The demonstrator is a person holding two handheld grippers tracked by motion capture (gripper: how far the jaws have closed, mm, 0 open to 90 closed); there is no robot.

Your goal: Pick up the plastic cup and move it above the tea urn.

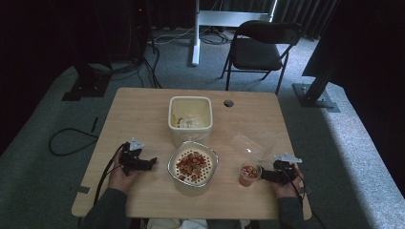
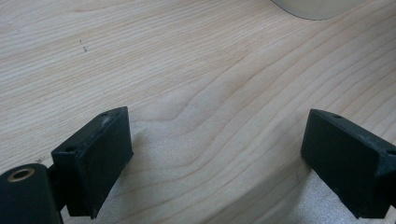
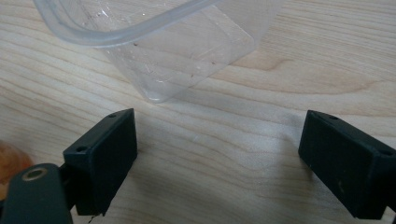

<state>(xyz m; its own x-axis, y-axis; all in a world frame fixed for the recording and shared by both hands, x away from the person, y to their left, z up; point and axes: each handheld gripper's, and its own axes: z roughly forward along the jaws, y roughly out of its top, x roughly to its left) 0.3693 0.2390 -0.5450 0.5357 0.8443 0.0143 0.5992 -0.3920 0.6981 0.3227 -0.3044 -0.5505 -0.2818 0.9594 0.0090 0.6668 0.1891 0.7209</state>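
On the left of the wooden table (image 1: pixel 143 107), we see the left gripper (image 1: pixel 152 162) lying low over the tabletop in a hand (image 1: pixel 119 174), its tips aimed toward the middle. In the left gripper view its jaws stand wide apart with only bare wood grain between them, so it is released and grasps nothing.

Just beside its tips, near the front edge at the middle, sits the white strainer bowl (image 1: pixel 193 167) with a perforated insert, holding a heap of red and tan pieces. Behind it, near the table's far side, stands a white square container (image 1: pixel 190 113) with pale scraps inside.

Further right lies a clear plastic container (image 3: pixel 163 44) on the wood, ahead of the right gripper. In front of it stands a small cup (image 1: pixel 249 174) with reddish contents.

At the far right, the right gripper (image 1: pixel 261 174) rests just beside that cup, held by the other hand (image 1: pixel 286 186). Its jaws are spread wide over bare wood, released and empty.
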